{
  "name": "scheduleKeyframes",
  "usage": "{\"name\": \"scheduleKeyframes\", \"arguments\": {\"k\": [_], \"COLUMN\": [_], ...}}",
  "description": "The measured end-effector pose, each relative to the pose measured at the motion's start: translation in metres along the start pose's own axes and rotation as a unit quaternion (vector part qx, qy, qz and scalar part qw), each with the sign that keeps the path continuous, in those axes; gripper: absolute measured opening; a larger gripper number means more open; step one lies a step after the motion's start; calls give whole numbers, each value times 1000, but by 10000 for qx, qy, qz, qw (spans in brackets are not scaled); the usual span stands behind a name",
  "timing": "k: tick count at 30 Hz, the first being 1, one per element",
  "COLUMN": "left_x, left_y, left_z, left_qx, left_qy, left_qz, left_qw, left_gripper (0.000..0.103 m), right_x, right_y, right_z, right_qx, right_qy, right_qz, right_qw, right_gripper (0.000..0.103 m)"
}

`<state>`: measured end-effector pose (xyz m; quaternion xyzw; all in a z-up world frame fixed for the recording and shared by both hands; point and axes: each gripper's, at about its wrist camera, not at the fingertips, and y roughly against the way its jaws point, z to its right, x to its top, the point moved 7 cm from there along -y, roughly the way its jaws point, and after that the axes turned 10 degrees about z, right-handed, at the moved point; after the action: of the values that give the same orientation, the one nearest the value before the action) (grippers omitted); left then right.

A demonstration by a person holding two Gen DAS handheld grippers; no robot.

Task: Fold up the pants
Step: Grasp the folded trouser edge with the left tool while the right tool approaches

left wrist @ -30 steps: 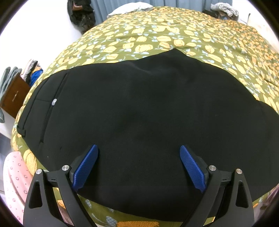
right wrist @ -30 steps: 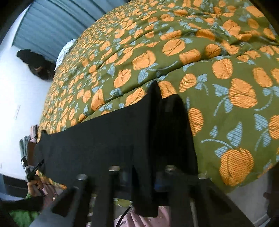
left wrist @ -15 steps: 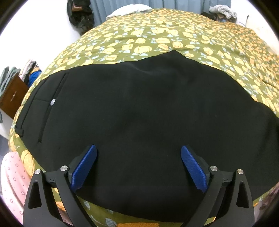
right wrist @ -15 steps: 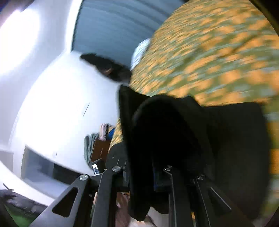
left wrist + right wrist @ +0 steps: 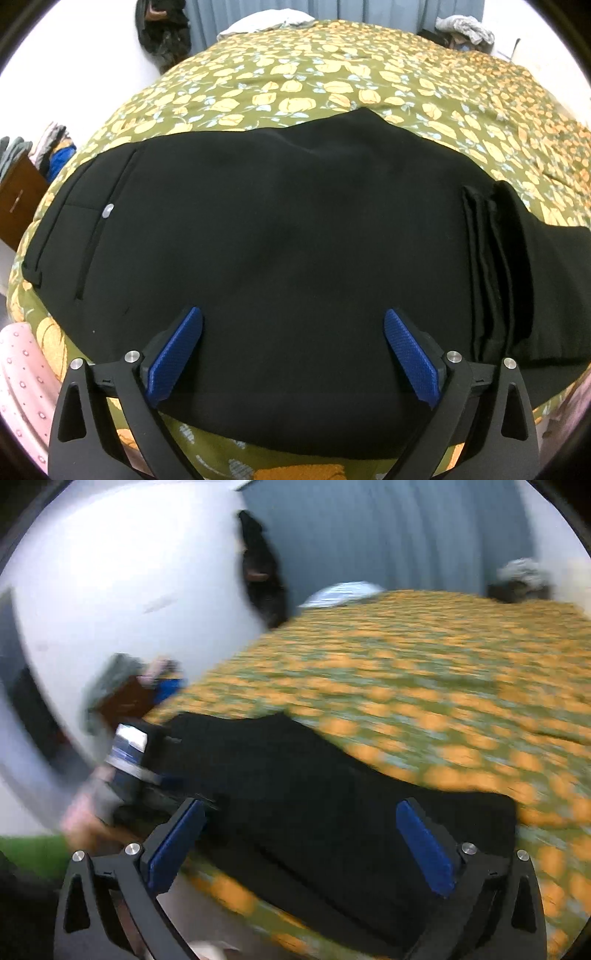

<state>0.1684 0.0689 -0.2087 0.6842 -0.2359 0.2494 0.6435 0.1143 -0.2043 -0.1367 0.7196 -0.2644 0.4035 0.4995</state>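
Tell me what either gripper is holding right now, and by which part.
Nothing. Left gripper and right gripper are both open above the black pants, gripping no fabric.

Black pants [image 5: 280,236] spread flat across floral bedspread [image 5: 332,85], waistband at left with small pale button [image 5: 107,210] and pocket seam, right end folded back onto main body — layered edges stacked, fabric smooth, near edge close to bed's front.

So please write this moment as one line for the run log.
task: fold pants | black pants: flat on floral bedspread, leg end folded over | left gripper: open, empty | right gripper: open, empty, view blurred
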Motion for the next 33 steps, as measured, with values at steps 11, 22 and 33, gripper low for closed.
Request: {"name": "scheduleKeyframes", "arguments": {"k": [11,22,33], "left_x": [3,36,18], "left_y": [10,60,33], "left_z": [1,82,144], "left_qx": [-11,-1884,-2004], "left_qy": [116,-280,-1114], "left_qz": [58,455,-177], "left_qw": [9999,9806,9732], "left_gripper": [97,66,12], "right_x": [-25,-52,-44], "right_y": [20,-25,-11], "right_z": [68,59,74], "right_qx": [-718,-239,-398], "right_qy": [-704,-1059,-1284], "right_qz": [279,-415,-165], "right_qw": [9945,9932,9908], "right_gripper": [103,103,103]}}
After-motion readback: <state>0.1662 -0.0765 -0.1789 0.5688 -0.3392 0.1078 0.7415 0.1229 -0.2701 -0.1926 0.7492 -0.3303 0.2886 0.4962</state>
